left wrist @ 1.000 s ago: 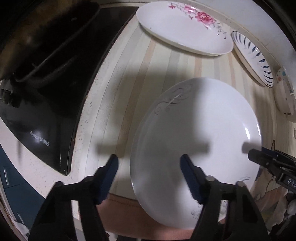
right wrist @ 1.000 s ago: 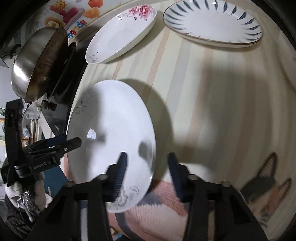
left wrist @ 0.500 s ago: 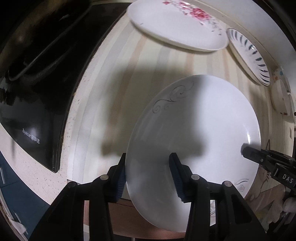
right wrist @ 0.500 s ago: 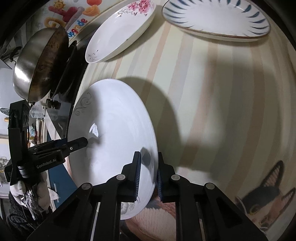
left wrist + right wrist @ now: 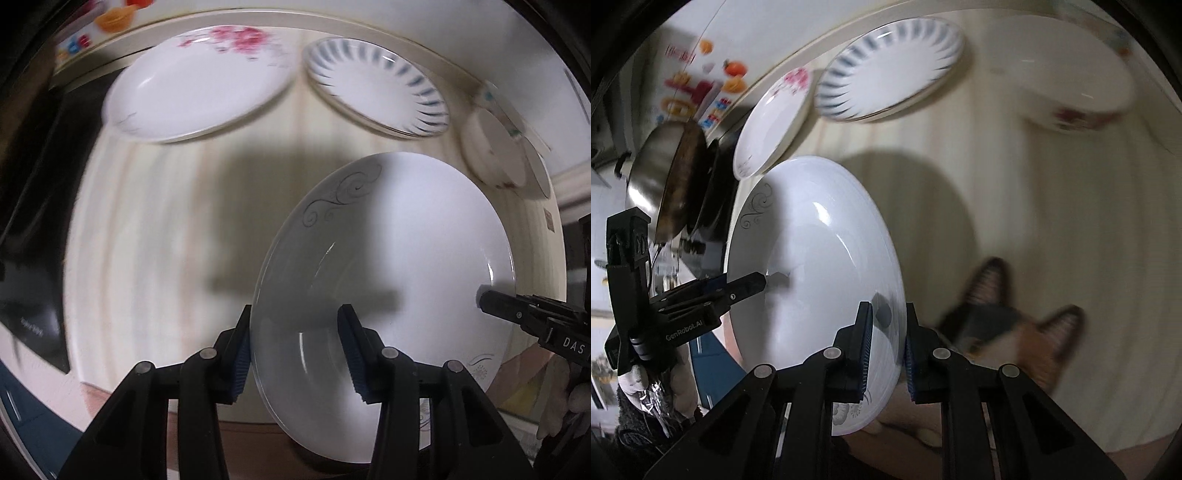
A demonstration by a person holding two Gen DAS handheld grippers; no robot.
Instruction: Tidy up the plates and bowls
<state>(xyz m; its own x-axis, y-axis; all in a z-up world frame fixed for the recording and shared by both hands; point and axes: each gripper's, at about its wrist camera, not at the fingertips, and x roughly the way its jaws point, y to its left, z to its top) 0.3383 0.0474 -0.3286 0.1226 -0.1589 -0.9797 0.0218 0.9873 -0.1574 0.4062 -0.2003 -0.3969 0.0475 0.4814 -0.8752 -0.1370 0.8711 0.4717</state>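
A: Left gripper [image 5: 295, 347]?
B: Clamped on white swirl plate [image 5: 406, 240] rim, tilted above the counter's [image 5: 155, 229] near edge.
A: Right gripper [image 5: 888, 347]?
B: Pinching the opposite rim.

White round ceramic plate [image 5: 406, 236] showing grey swirls; second [image 5: 192, 96] bearing pink flowers; third [image 5: 376, 88] carrying blue dashes.

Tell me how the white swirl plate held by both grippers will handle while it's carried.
The white swirl plate looks glazed and glossy, so probably slippery in the jaws. It seems rigid ceramic, likely breakable if dropped. Gripped only at opposite rims by the left gripper and right gripper, it may pivot.
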